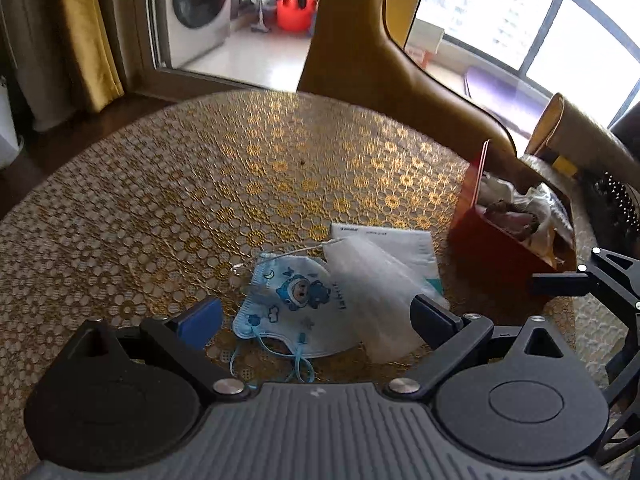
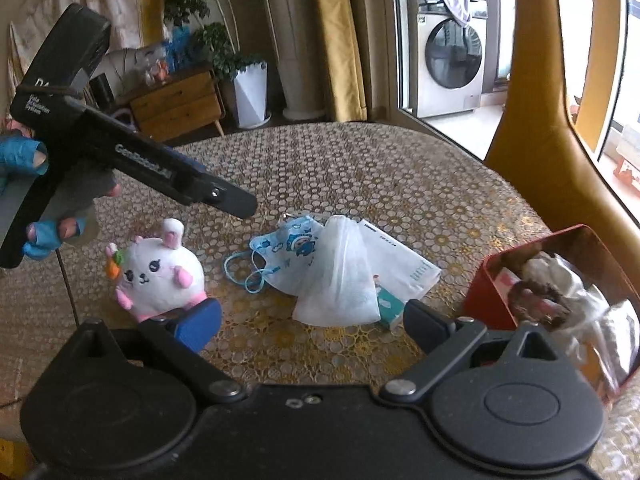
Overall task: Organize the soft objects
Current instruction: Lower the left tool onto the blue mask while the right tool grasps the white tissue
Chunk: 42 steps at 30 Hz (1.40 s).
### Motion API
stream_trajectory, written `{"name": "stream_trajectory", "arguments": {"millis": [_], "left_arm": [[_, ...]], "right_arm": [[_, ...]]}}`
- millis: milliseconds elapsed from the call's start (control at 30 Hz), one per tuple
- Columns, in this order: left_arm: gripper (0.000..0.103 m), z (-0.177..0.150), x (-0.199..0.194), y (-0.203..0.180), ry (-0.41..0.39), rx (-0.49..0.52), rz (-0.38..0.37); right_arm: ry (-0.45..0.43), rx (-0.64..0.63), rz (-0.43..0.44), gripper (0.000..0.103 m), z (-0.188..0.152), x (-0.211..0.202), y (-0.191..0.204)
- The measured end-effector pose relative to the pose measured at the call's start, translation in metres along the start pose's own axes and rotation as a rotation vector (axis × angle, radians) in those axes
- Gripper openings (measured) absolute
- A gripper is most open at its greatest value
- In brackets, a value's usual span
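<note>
The table (image 2: pixel 360 168), covered with a gold patterned cloth, carries every item of the task. At its right side stands the red box (image 2: pixel 496 300) — the apparent collection point. It already holds several crumpled soft items, whose kinds cannot be told, so part of the sorting appears done.

Four soft items remain loose on the table:
- The plush rabbit (image 2: pixel 160 276) sits to the left, well apart from the red box.
- The white pouch (image 2: pixel 340 276) lies at the centre of the pile, overlapping its neighbours.
- The white packet (image 2: pixel 396 260) lies partly under the white pouch, on the side nearest the red box.
- The face mask (image 2: pixel 288 248), printed with a blue cartoon, lies just left of the white pouch, its ear loops spread on the cloth.

The left gripper (image 1: pixel 316 316) has its fingers spread wide and empty, poised directly above the face mask and white pouch. The right gripper (image 2: pixel 312 320) is likewise spread and empty, near the same pile.

Judgement: the task is partly complete — four transfers remain, and the pile is probably next.
</note>
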<state>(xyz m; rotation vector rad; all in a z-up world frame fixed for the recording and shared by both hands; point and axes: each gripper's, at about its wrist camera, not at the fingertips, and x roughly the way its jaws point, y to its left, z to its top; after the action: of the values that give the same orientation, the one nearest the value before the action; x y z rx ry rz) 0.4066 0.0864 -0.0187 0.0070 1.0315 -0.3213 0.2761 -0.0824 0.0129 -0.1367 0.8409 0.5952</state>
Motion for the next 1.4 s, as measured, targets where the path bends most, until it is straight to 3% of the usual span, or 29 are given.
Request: {"name": "stream_trajectory", "arguments": {"millis": [267, 600, 733, 900, 1100, 1400], "left_arm": [[0.101, 0.009, 0.044, 0.023, 0.064, 0.015, 0.014], [0.100, 0.012, 0.080, 0.037, 0.090, 0.051, -0.051], [0.091, 0.019, 0.090, 0.035, 0.108, 0.074, -0.073], [0.090, 0.029, 0.078, 0.038, 0.102, 0.136, -0.089], [0.090, 0.043, 0.065, 0.047, 0.088, 0.143, -0.092], [0.090, 0.027, 0.105, 0.030, 0.204, 0.235, -0.136]], "right_arm": [[0.050, -0.012, -0.001, 0.097, 0.008, 0.038, -0.006], [0.097, -0.012, -0.014, 0.092, 0.012, 0.075, -0.015], [0.109, -0.022, -0.017, 0.089, 0.014, 0.087, -0.016], [0.113, -0.026, -0.025, 0.086, 0.017, 0.095, -0.019], [0.117, -0.033, -0.023, 0.086, 0.017, 0.096, -0.021], [0.116, -0.049, -0.026, 0.084, 0.018, 0.103, -0.018]]}}
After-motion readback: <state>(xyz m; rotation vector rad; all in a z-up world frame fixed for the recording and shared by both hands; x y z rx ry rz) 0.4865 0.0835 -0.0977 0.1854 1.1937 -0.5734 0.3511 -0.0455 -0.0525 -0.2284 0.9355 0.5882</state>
